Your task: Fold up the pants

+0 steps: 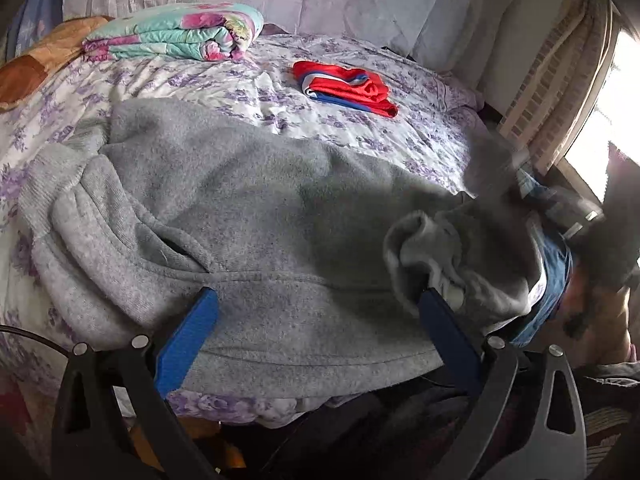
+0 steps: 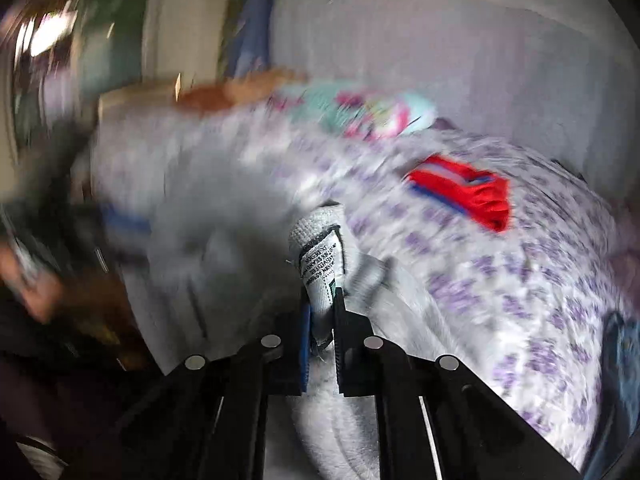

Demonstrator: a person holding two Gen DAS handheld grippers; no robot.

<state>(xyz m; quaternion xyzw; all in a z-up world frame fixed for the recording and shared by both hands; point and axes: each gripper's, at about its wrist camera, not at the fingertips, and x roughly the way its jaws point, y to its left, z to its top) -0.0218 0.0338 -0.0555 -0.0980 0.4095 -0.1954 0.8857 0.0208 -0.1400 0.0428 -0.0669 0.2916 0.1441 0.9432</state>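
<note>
Grey fleece pants [image 1: 248, 216] lie spread over the near part of the bed. My left gripper [image 1: 320, 300] is open, its blue fingers [image 1: 188, 340] wide apart at the near edge of the pants, resting on the cloth. My right gripper [image 2: 320, 320] is shut on the pants' waistband with its white care label [image 2: 320, 264] and holds it up above the bed; this view is blurred by motion. In the left wrist view the lifted grey cloth [image 1: 440, 248] and the blurred right gripper [image 1: 560, 208] show at the right.
The bed has a purple-flowered sheet [image 1: 360, 128]. A folded red and blue garment [image 1: 344, 86] lies at the back middle, also in the right wrist view [image 2: 464, 192]. A folded floral quilt [image 1: 176, 32] lies at the back left. A window [image 1: 616, 120] is at the right.
</note>
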